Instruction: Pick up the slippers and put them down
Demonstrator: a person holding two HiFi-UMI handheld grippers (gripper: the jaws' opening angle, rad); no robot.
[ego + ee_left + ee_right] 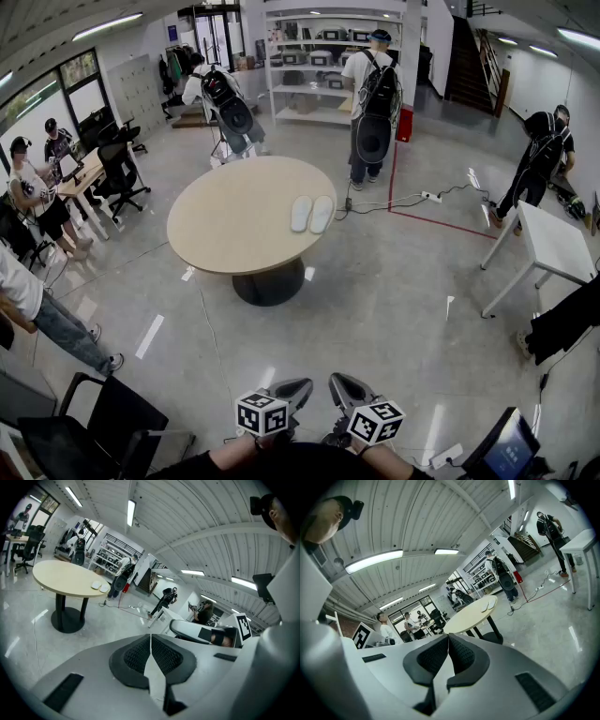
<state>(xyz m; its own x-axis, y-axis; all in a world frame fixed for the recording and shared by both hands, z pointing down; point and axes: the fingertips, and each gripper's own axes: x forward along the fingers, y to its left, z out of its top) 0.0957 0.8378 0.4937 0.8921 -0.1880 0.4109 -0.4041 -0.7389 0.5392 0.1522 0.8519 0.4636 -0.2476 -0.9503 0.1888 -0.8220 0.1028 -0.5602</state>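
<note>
Two flat white slippers [311, 214] lie side by side on the round beige wooden table [234, 225], close to its far-right edge. Left gripper [302, 384] and right gripper [337, 381] are both clenched with nothing between the jaws, held low and well apart from the table. Open grey polished floor [375, 309] lies between. Black office chair [112, 417] sits near left, white rectangular table [553, 246] off right.

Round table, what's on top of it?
Two white slippers lie side by side near the table's edge, and nothing else shows on it. The bit of tabletop beneath them is covered.
</note>
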